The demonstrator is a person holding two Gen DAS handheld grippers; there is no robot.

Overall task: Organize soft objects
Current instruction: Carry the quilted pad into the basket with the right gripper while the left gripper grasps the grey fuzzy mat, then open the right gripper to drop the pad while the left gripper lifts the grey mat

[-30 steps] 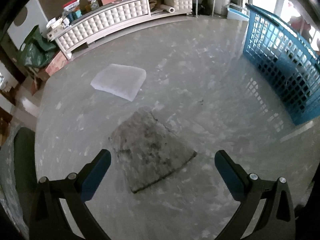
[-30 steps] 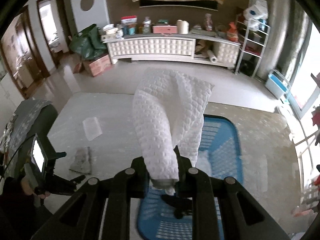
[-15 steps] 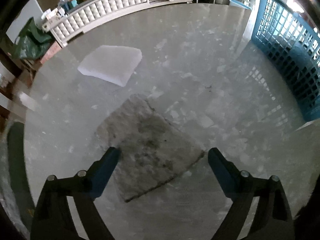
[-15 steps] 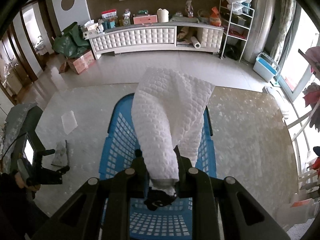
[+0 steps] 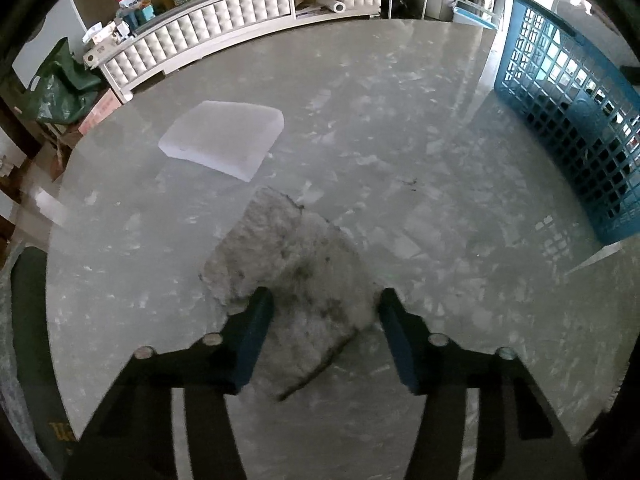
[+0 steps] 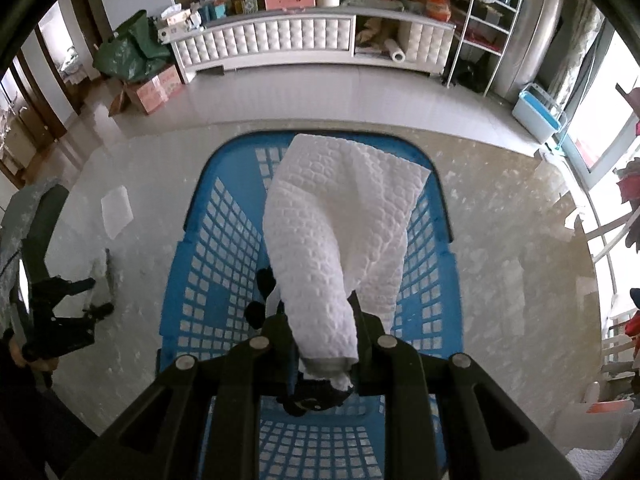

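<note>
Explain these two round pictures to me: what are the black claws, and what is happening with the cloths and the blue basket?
No robot here: a person holds a two-finger gripper in each hand, each carrying a wide-angle camera looking along its fingers. In the left view, the left gripper has just been closing around a grey fuzzy cloth on the marble table; a folded white cloth lies beyond. In the right view, the right gripper is clamped on a white quilted cloth above the blue basket, which already holds something dark.
</note>
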